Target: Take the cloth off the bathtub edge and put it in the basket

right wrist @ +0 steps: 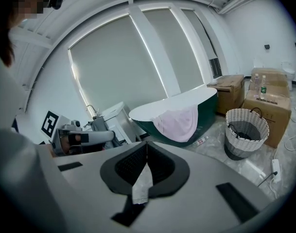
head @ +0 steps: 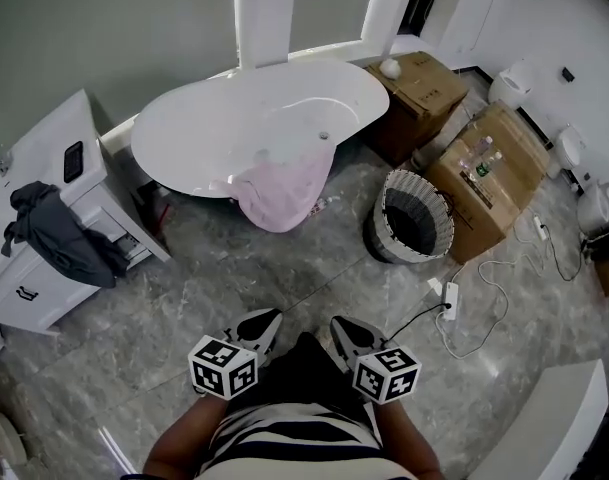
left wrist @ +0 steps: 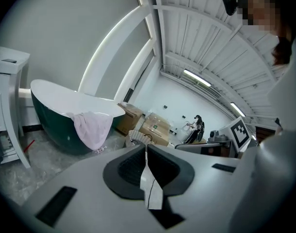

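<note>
The left gripper (head: 267, 321) and the right gripper (head: 344, 330) are held low, side by side and a little apart, close against the person's striped-shirted torso (head: 294, 446). Both are well short of the bathtub (head: 184, 118) and point toward it. Their marker cubes (head: 224, 366) face up. Each gripper's jaws are pressed together with nothing between them. A bare forearm (head: 182, 450) shows behind the left gripper.

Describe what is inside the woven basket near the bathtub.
The basket shows only a dark interior, with no cloth visible in it. The pink cloth hangs over the bathtub edge. The basket's near wall hides part of its floor.
</note>
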